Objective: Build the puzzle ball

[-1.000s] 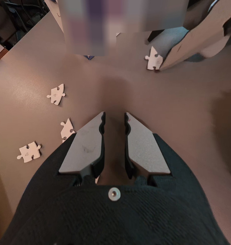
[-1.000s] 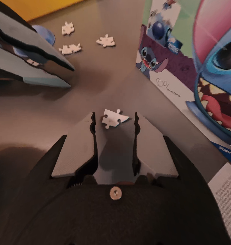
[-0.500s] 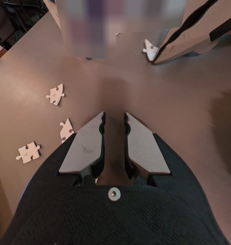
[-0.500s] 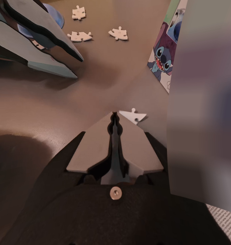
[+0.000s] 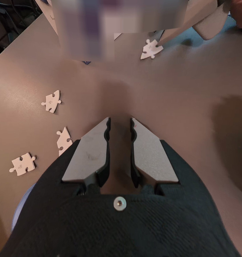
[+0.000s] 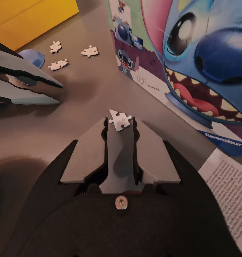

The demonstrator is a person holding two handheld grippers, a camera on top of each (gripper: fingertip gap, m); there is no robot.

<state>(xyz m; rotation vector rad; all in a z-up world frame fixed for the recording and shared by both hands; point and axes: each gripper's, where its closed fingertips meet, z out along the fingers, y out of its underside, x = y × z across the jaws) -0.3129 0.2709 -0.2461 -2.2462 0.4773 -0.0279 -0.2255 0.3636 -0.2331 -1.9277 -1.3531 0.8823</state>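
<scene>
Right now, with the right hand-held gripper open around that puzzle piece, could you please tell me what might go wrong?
1. The puzzle piece lies flat on the table between the tips of the right hand-held gripper, so closing may push it along rather than lift it.
2. The puzzle box stands close on the right; a slide could knock against it.

On the table point(image 6: 89, 97), one puzzle piece point(image 6: 119, 120) lies at 12 o'clock, between the right gripper's point(image 6: 119, 121) fingertips. The puzzle box point(image 6: 187, 62) stands at 2 o'clock, three loose pieces point(image 6: 58, 65) at 11, the left gripper point(image 6: 59, 94) at 10.
</scene>
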